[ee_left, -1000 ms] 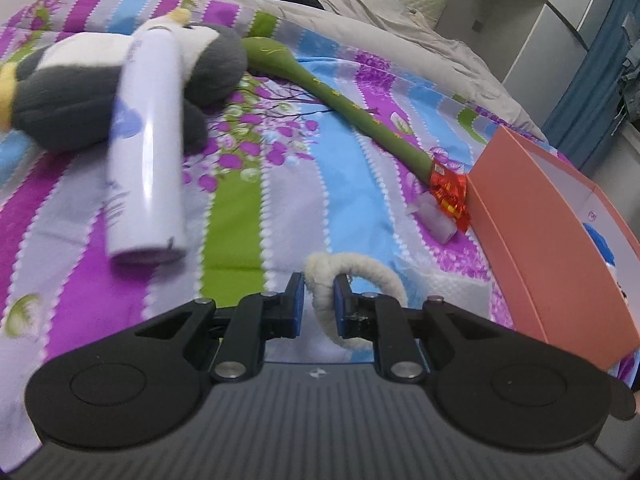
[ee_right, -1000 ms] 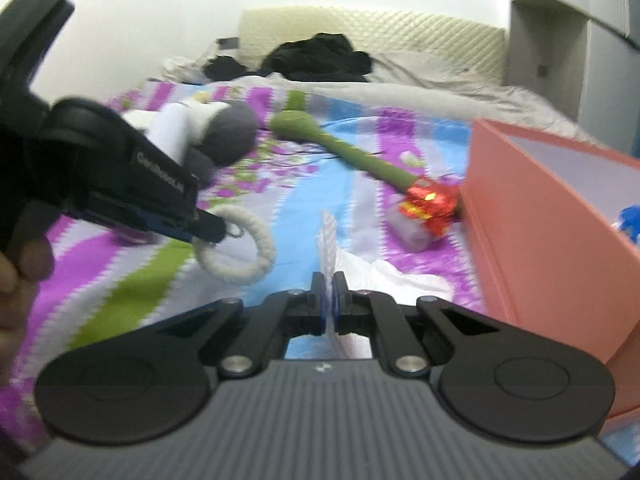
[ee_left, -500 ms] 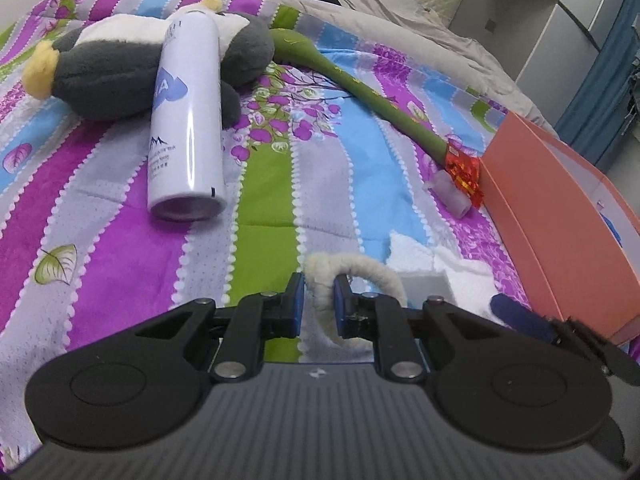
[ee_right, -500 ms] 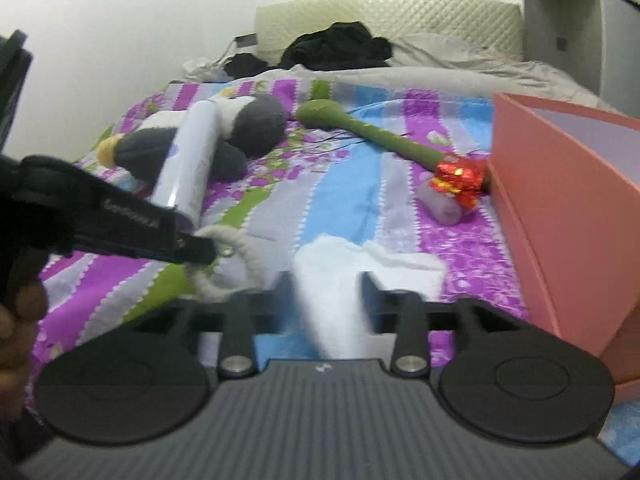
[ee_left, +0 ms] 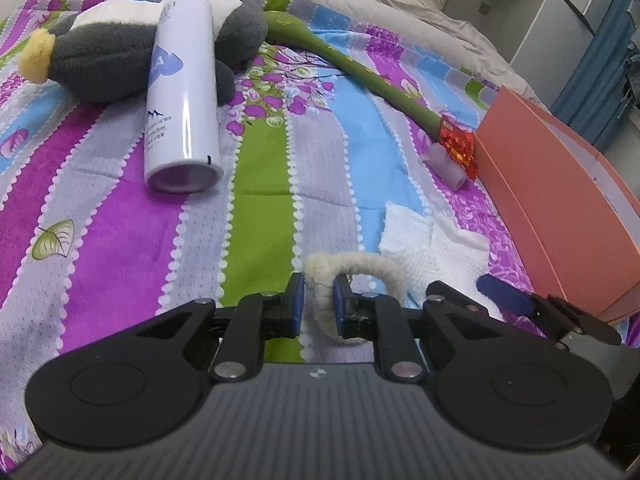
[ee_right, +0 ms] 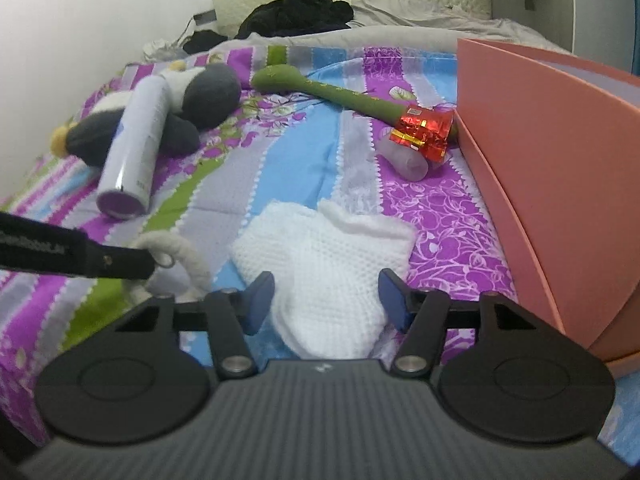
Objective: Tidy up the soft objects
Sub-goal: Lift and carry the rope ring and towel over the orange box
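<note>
**Ring held thin, cloth loose under parted fingers**

The left gripper (ee_left: pixel 318 304) has its fingers clenched on the fluffy cream ring (ee_left: pixel 352 280), pinching one side of the loop while the rest curves out to the right, low over the striped bedspread (ee_left: pixel 120 240). The right gripper (ee_right: pixel 326 296) is released, its fingers spread wide on either side of the white knitted cloth (ee_right: pixel 324 256), which lies rumpled on the bed near the left wall of the pink box (ee_right: pixel 560 160).

Risks, as I judge them:

- The ring is gripped on a narrow, plush section. Fluff compresses and slides, so a quick swing toward the box could let it twist or drop out.
- The two grippers sit just beside each other; the left one's finger reaches into the right wrist view close to the cloth. Moving both at once could make them collide or drag the ring's small metal loop (ee_right: pixel 165 259) into the knit.
- Closing on the cloth from here may catch only a top fold, or pinch the bedspread with it, leaving the cloth trailing.
- The box wall stands high on the right; a low carry could knock it or push it away.
- Farther off, the white spray can (ee_left: pixel 182 92) lies across the plush penguin (ee_left: pixel 100 56); lifting the toy would send the can rolling.
</note>
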